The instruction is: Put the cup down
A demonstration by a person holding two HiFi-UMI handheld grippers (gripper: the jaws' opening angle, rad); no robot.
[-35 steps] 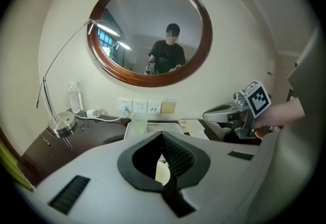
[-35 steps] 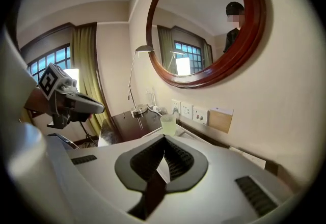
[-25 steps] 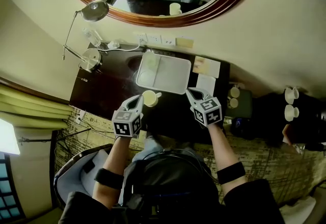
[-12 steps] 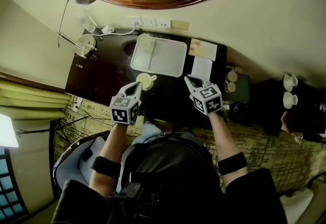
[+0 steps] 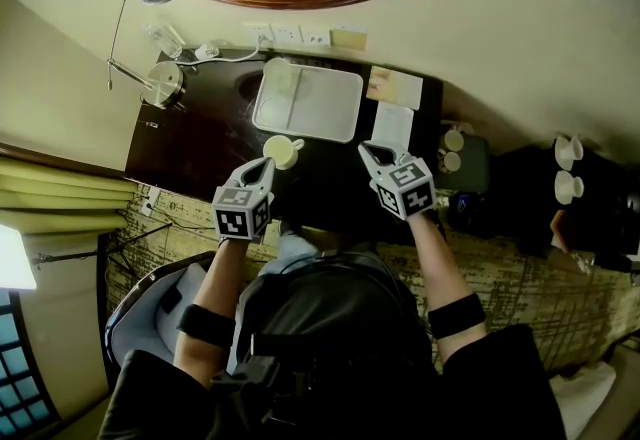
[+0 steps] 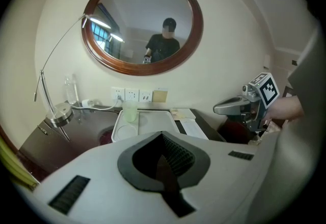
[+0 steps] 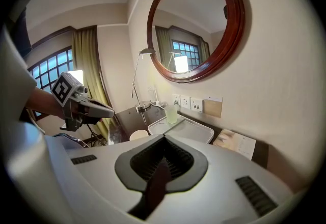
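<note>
Forearms (image 5: 215,283) outstretched, left gripper (image 5: 266,165), right gripper (image 5: 366,147) closed, tilted downward

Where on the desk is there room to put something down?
The dark wooden desk is bare left of the cream cup, between the silver lamp base and the white tray, and in front of the tray up to the right claw. White papers crowd the back right.

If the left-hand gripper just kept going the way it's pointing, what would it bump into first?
Probably the pale cup, standing on the dark desk just past the shut left gripper. It sits a little to one side of that line, so the tips might touch the desk beside it instead.
</note>
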